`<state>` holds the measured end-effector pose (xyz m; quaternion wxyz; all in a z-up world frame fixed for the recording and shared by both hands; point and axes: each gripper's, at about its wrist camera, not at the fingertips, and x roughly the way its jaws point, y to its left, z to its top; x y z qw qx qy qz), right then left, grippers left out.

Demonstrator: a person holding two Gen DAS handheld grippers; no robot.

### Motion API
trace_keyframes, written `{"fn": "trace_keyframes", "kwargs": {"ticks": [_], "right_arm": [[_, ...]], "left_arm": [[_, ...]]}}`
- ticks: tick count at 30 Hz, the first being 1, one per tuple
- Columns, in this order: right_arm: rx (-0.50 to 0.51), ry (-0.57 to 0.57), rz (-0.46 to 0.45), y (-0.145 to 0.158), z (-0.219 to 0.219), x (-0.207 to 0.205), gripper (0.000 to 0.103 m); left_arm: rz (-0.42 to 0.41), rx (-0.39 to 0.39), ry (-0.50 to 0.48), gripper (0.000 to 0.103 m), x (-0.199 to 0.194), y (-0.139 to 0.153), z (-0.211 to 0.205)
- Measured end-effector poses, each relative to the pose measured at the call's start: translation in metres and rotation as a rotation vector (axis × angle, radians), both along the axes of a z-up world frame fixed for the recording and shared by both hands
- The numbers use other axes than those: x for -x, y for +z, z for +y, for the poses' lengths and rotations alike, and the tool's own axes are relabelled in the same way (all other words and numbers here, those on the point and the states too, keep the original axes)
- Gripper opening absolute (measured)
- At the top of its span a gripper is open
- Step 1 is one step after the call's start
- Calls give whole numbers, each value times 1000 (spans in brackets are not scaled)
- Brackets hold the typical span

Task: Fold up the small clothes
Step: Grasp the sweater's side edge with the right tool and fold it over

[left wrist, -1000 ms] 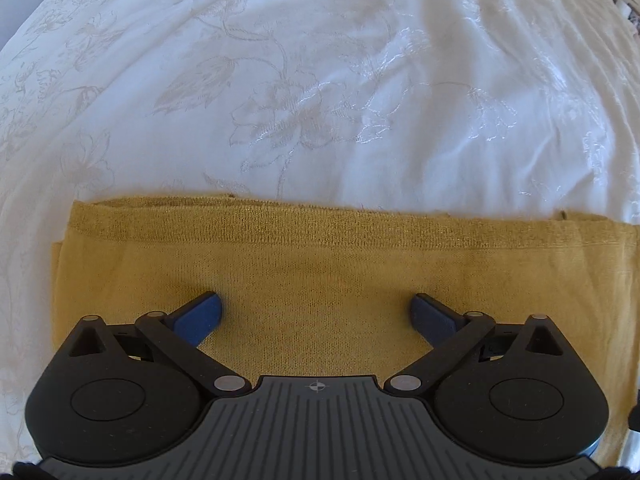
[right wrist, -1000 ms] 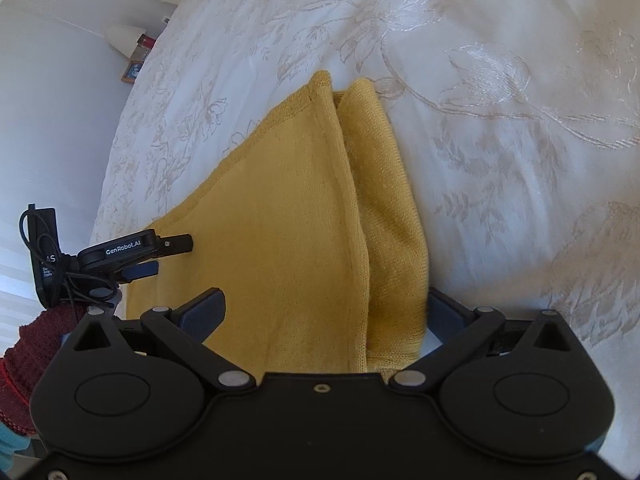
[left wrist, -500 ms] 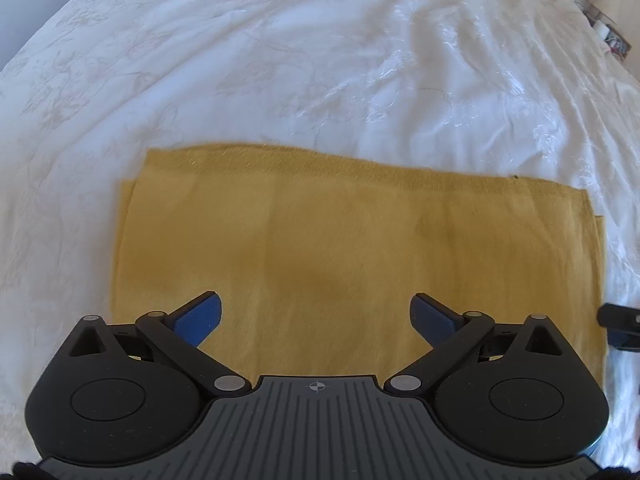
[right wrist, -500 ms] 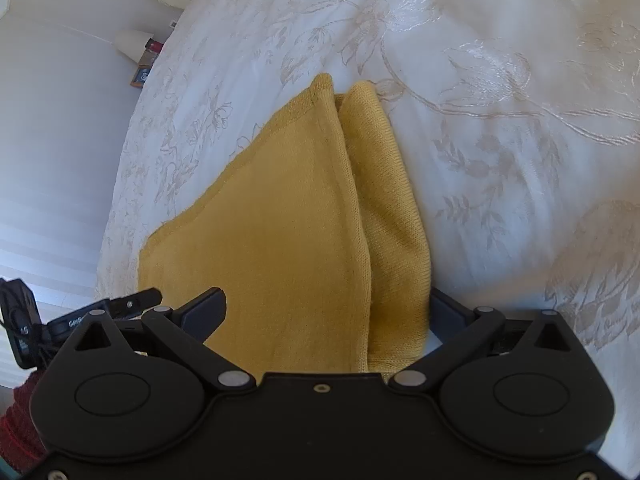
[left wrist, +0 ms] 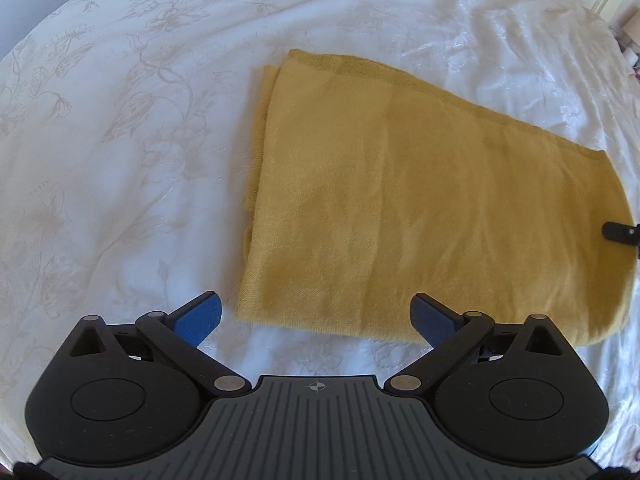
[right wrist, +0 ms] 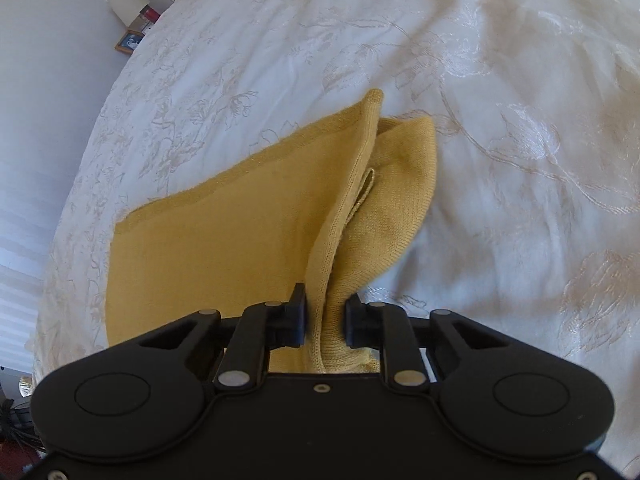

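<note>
Moved since earlier: my right gripper (right wrist: pixel 325 322) was wide apart astride the cloth's edge half a second ago; now its jaws have closed and pinch a raised fold of the yellow cloth (right wrist: pixel 224 248).
Left gripper change: my left gripper (left wrist: pixel 316 316) has backed off from over the cloth to its near edge; the cloth's whole outline now shows in that view, where before it filled the lower frame.
Left gripper state: spread wide, blue pads (left wrist: pixel 200 318) holding nothing, left pad over bare bedspread, right pad at the cloth's near hem.
Cloth position: yellow cloth (left wrist: pixel 420 208) lies folded flat on the bed, right of centre in the left view; doubled layers show along its left edge.
Right end of cloth: lifted into a ridge where I hold it, an inner loop of fabric showing just beyond the jaws.
Surroundings: white floral bedspread (left wrist: pixel 120 140) all round, wrinkled at far right; a small framed picture (right wrist: pixel 129 41) and a pale rounded object (right wrist: pixel 127 7) stand beyond the bed at far left.
In the way: nothing lies on the cloth.
</note>
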<state>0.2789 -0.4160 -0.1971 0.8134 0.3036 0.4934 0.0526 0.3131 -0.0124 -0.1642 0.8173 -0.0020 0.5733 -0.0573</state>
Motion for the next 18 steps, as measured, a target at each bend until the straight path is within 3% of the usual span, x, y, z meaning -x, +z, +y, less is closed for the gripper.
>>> {"fn": "trace_keyframes", "kwargs": {"ticks": [10,18], "right_arm": [[6,141,-80,74,89,-34,27],[-39,265,-92,73,196,-73,27]], "left_arm": [[-4,62,5,102,13,2,42],[-7,71,-5,102,23,4,80]]}}
